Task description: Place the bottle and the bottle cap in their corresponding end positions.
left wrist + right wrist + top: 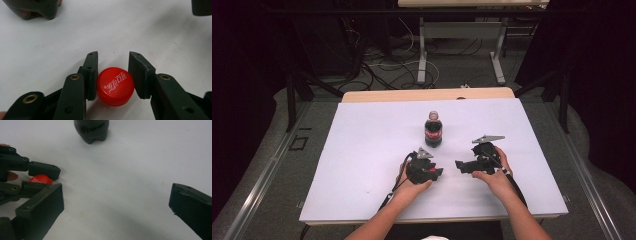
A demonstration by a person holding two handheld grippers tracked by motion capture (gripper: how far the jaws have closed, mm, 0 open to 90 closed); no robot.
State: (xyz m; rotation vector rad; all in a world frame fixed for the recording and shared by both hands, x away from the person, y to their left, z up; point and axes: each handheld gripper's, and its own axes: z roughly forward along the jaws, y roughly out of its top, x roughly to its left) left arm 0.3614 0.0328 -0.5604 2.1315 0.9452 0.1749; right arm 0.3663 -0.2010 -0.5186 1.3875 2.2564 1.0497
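White sheeting is covering the table [362, 150], which is standing in a dark room with cables lying on the floor beyond its far edge and a 2nd table further back. Near the middle of the sheet, a little toward the far edge, a cola bottle [433, 129] is standing upright with its neck bare; its dark base is also showing at the top of the left gripper view [35, 10] and of the right gripper view [92, 130]. Toward the near edge, in front of the bottle, a person's 2 hands are resting on the sheet, each holding 1 gripper, and the 2 grippers are pointing at each other across a small gap. The left gripper [424, 170] is clamping a red cap [115, 86]: in the left gripper view its 2 black pads are pressing on opposite sides of the cap, which is lying top up on the sheet with white lettering showing. The right gripper view is showing the same cap [40, 179] between those pads, low on the sheet at the left of that picture. The right gripper [472, 164] is sitting just to the right of the left one, with its jaws spread wide apart and only bare sheet between them. The cap is sitting near the middle of the table's width, closer to the near edge than the bottle.
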